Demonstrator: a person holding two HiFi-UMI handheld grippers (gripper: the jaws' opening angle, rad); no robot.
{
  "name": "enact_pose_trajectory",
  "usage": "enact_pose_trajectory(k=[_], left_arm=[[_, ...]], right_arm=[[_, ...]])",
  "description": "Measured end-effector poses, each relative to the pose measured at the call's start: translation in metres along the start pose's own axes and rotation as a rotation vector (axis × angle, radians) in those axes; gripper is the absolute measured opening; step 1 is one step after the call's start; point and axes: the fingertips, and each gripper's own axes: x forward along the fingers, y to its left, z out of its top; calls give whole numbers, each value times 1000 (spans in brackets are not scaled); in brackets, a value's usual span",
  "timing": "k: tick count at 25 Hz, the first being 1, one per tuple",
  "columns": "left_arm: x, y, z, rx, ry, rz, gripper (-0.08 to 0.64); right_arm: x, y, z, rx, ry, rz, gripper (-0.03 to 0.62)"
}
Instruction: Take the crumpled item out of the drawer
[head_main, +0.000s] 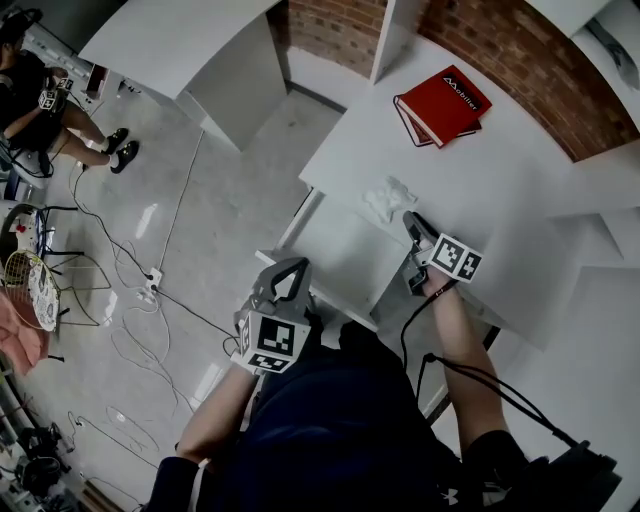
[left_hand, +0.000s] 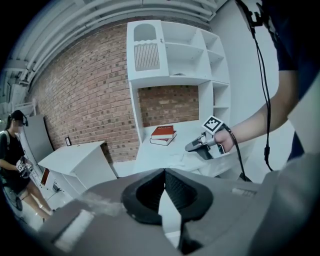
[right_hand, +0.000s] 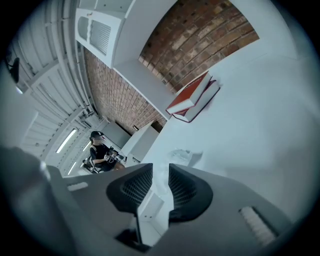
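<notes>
The crumpled white item (head_main: 389, 198) lies on the white desk top near its front edge, above the open drawer (head_main: 340, 255). My right gripper (head_main: 410, 223) is just to the item's right with its jaws open and nothing between them. From the right gripper view the item (right_hand: 186, 156) sits on the desk a little ahead of the right gripper (right_hand: 160, 172). My left gripper (head_main: 288, 268) hovers at the drawer's front left corner. Its fingertips meet, so the left gripper (left_hand: 164, 172) is shut. The left gripper view also shows the item (left_hand: 177, 158) and the right gripper (left_hand: 190, 147).
A red book (head_main: 442, 105) lies further back on the desk under the brick wall. A second white desk (head_main: 190, 50) stands to the left. Cables and a power strip (head_main: 152, 280) trail over the floor. A person (head_main: 40, 95) sits at far left.
</notes>
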Motion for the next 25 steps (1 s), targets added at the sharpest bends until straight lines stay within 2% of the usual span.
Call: enact_pose_trajectory(k=[3,9,16,25], left_arm=[[0,3,5,11,-11,3,3],[-3,15,26,25,-58,32,3],[-12,25,69,51,-143,46,3],[-40,39,135,13,-302,72,3]], right_arm=[[-11,9,9,-32,-24,-2,101],[-42,38,36,-241,-73,-59,92],[-78,99,66,-417,-157,-23,86],[-130,189,100,-656,-310,22,71]])
